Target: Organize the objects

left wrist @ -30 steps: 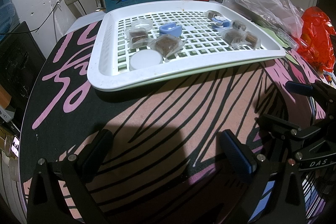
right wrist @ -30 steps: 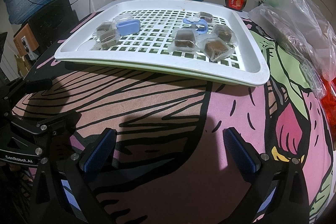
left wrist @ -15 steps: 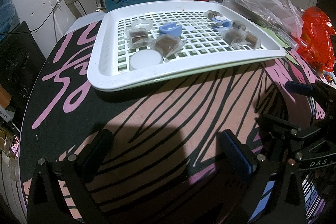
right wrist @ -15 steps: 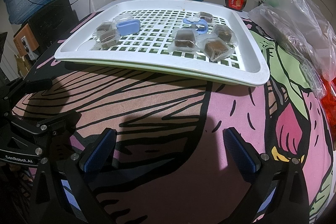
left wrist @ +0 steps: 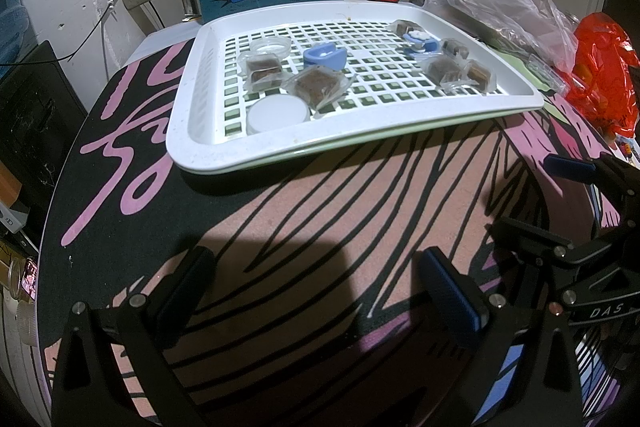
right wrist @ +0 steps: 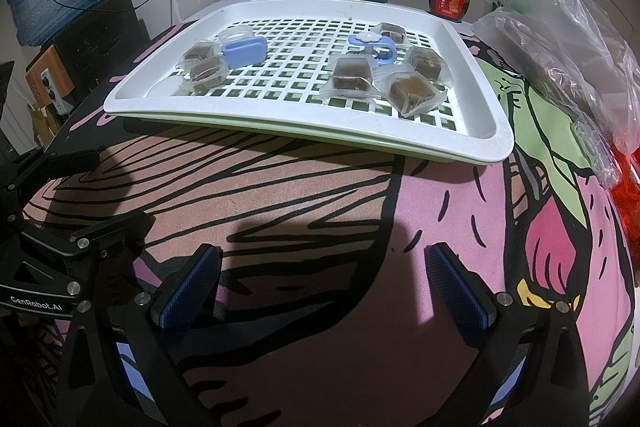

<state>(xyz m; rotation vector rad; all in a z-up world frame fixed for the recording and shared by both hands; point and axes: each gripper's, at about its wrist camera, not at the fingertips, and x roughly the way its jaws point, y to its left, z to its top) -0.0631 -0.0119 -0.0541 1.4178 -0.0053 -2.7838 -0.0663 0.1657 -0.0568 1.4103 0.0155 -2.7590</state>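
wrapped brown cubes and small containers lie spread on a slotted tray

wrapped brown cubes (right wrist: pixel 351 77) sit in two loose clusters on the white slotted tray (left wrist: pixel 188 131), three near its left end and four near its right. a blue open-topped holder (left wrist: pixel 324 55), a round white lid (left wrist: pixel 278 109) and a clear round dish (left wrist: pixel 270 47) share the left cluster – a blue clip with a white flower (right wrist: pixel 374 47) lies among the right ones. whether this spread is a sorted result or a mix waiting to be sorted, the views cannot settle. left gripper (left wrist: pixel 316 287) and right gripper (right wrist: pixel 324 279) both hover low over the printed mat (right wrist: pixel 440 203), fingers wide apart and holding nothing – well short of the tray, probably parked clear of it.
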